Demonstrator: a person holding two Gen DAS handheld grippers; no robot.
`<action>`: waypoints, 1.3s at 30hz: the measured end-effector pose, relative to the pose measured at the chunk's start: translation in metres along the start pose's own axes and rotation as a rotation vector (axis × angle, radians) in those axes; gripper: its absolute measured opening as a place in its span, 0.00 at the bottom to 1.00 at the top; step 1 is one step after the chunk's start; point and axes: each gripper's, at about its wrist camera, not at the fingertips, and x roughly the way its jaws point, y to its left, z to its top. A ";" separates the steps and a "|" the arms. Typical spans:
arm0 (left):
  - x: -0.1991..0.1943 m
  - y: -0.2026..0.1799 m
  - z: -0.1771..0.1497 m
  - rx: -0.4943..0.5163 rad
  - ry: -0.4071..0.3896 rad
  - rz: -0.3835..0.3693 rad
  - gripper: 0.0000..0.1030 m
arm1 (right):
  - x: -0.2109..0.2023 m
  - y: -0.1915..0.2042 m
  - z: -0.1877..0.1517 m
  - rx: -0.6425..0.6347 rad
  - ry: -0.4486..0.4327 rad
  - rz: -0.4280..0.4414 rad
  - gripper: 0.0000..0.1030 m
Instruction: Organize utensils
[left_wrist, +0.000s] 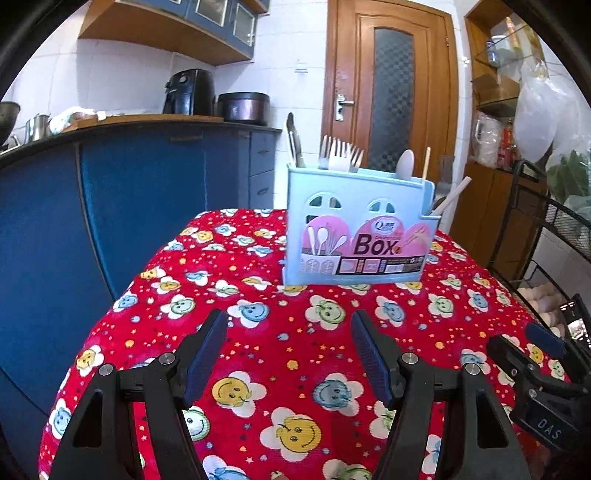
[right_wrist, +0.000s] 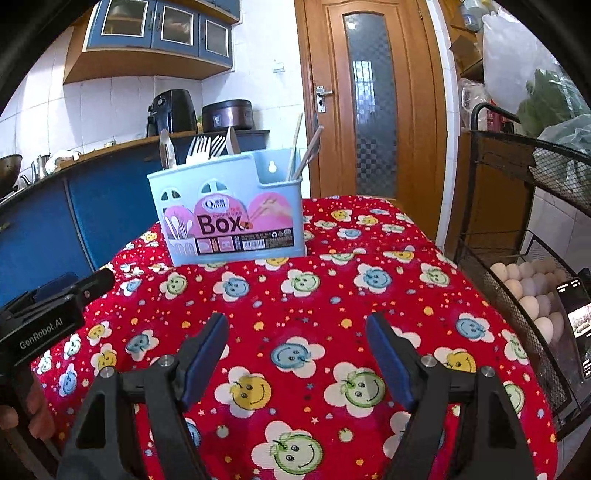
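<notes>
A light blue utensil box (left_wrist: 354, 229) (right_wrist: 232, 214) labelled "Box" stands upright near the far edge of a table under a red smiley-flower cloth (left_wrist: 280, 343) (right_wrist: 332, 295). Forks (left_wrist: 341, 153) (right_wrist: 205, 146), knives (left_wrist: 293, 142), a white spoon (left_wrist: 405, 164) and chopsticks (right_wrist: 301, 155) stick up out of it. My left gripper (left_wrist: 290, 325) hovers open over the cloth in front of the box, nothing between its blue pads. My right gripper (right_wrist: 297, 326) is likewise open and empty, to the right of the left one, which shows at the left edge of its view.
A blue kitchen counter (left_wrist: 147, 177) with an air fryer (left_wrist: 188, 92) and a pot (left_wrist: 243, 107) runs behind and left of the table. A black wire rack (right_wrist: 517, 280) holding eggs (right_wrist: 532, 291) stands against the table's right side. A wooden door (right_wrist: 373, 99) is behind.
</notes>
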 end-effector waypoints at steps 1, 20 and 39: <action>0.001 0.001 0.000 -0.001 0.001 0.001 0.69 | 0.001 0.000 -0.001 0.001 0.005 0.000 0.76; 0.001 0.001 0.001 0.000 -0.001 0.020 0.69 | 0.002 -0.001 -0.001 0.012 0.013 0.005 0.76; 0.000 0.001 0.001 0.003 -0.009 0.021 0.69 | 0.002 -0.001 -0.001 0.008 0.012 0.003 0.76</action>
